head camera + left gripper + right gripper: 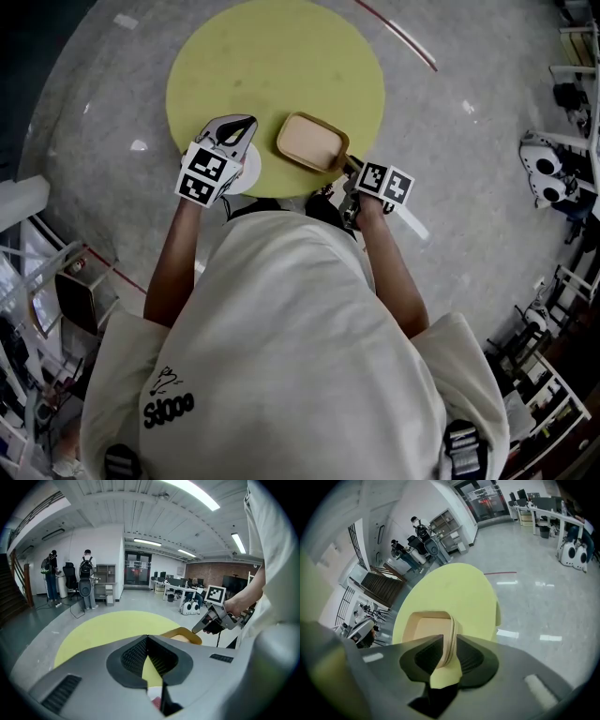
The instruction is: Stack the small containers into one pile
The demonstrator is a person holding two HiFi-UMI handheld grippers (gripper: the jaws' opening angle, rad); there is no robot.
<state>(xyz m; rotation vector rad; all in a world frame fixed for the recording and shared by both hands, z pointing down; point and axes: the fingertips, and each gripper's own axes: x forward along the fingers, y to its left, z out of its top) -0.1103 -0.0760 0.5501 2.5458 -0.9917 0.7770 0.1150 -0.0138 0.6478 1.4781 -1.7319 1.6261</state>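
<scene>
My right hand-held gripper point(350, 169) pinches the tan container point(307, 141) by its rim on the yellow worktop point(281, 56). My left hand-held gripper point(244, 124), jaws together and empty, partly covers a white disc point(251, 169).

Big open office: glossy grey floor point(469, 169) with a red line point(398, 35) across it, strip lights point(197, 495) overhead. Past the left fingers point(133, 657) there's a white wall point(105, 545), glass doors point(137, 569), then desks point(176, 587) by a brick wall point(211, 569). Dark staircase point(384, 587) beyond the right fingers point(424, 657)

Tan container point(312, 142), yellow table point(272, 61), speckled grey floor point(469, 178).
</scene>
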